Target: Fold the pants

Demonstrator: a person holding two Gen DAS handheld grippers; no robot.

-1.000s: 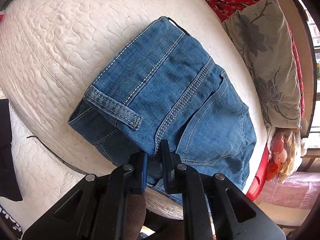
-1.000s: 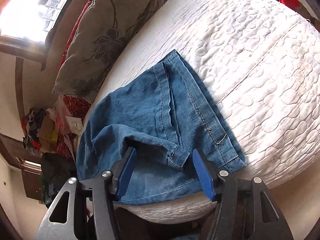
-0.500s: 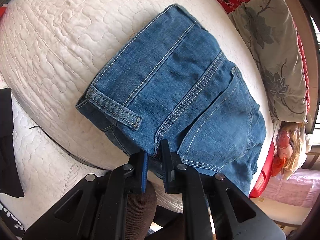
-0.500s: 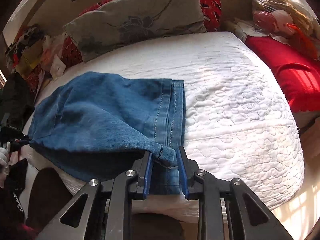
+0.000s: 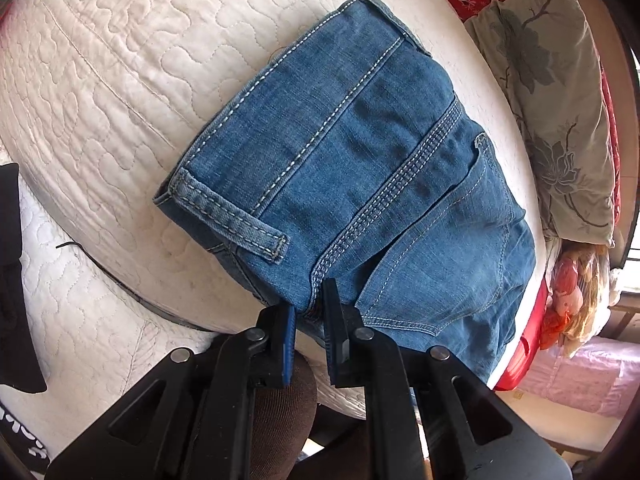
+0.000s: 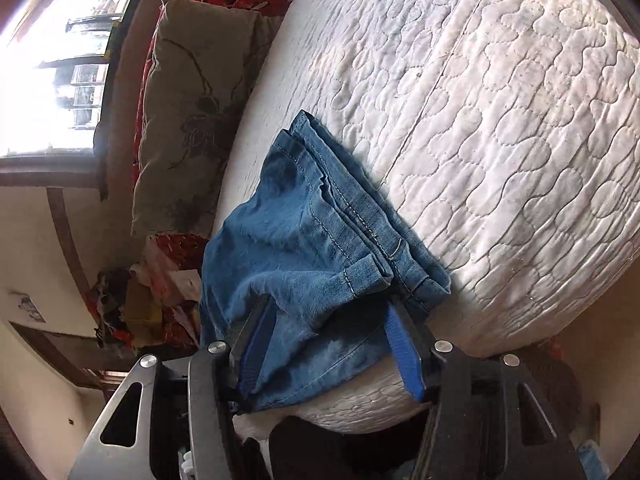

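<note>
The right gripper point(image 6: 324, 340) springs wide, releasing the hems it pinched a moment ago. The left gripper point(image 5: 310, 320) keeps pinching the jeans point(image 5: 360, 184) (folded small): folding looks nearly done.

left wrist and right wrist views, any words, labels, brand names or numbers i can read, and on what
No text reads clearly in either view.
White letters on a black item at the lower left edge of the left wrist view: cut off and too distorted to read.
Jeans: only stitching and a belt loop show, no brand tag or label.
Small picture on the wall: too blurred to read.
</note>
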